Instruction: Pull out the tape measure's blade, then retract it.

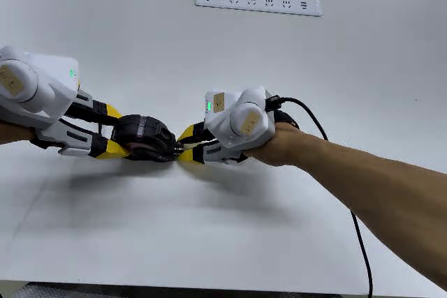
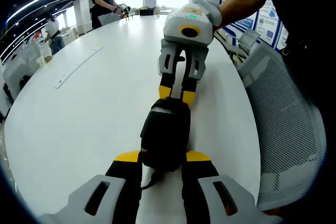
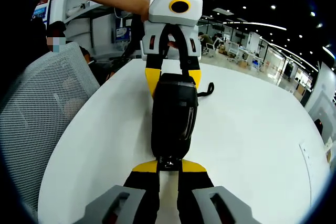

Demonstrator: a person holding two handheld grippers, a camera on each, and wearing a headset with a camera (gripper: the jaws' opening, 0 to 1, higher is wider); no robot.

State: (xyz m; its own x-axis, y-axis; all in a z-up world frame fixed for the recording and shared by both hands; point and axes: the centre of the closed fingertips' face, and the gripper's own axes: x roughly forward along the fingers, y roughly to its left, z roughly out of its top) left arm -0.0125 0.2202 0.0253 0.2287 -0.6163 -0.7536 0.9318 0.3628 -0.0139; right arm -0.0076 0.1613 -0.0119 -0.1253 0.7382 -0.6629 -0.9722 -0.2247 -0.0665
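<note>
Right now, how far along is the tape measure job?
Done: the left gripper clamps the tape measure. In hand: the right gripper pinches the blade hook at the case mouth. Left: the blade sits wound inside the case, so the pull and the retraction both likely remain.

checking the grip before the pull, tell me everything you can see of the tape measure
The tape measure is a black, roundish case, plastic or rubber by its look, with a ribbed edge. It lies low over the white table, its mouth pointing at the right gripper, which pinches the blade's tip right at the mouth. No length of blade is out yet. The left gripper clamps the case by its two sides. A thin black loop hangs from its rear.
</note>
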